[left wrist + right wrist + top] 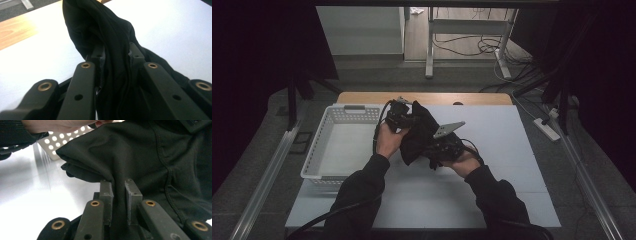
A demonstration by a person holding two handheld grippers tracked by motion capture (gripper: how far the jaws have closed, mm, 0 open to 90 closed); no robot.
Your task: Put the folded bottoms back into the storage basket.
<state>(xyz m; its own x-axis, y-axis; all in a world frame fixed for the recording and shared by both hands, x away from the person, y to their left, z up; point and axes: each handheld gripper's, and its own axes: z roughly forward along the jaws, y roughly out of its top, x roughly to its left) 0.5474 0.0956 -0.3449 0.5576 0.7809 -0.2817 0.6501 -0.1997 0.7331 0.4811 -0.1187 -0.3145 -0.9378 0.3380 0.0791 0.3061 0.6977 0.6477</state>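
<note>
A black garment (418,132) hangs bunched between my two grippers above the white table (492,150). My left gripper (404,119) holds its upper end, just right of the basket. My right gripper (437,150) holds its lower edge, nearer to me. In the left gripper view the jaws are shut on a thick fold of the black garment (100,27), with the left gripper (115,53) pinching it. In the right gripper view the right gripper (118,185) clamps a pleat of the black garment (140,152), whose stitched seam runs down the right side.
A white perforated basket (319,145) stands at the table's left, seemingly with nothing in it. A wooden strip (362,97) runs along the far edge. Beyond it are a white frame's legs (429,50), floor cables and a power strip (547,129). Metal rails flank the table.
</note>
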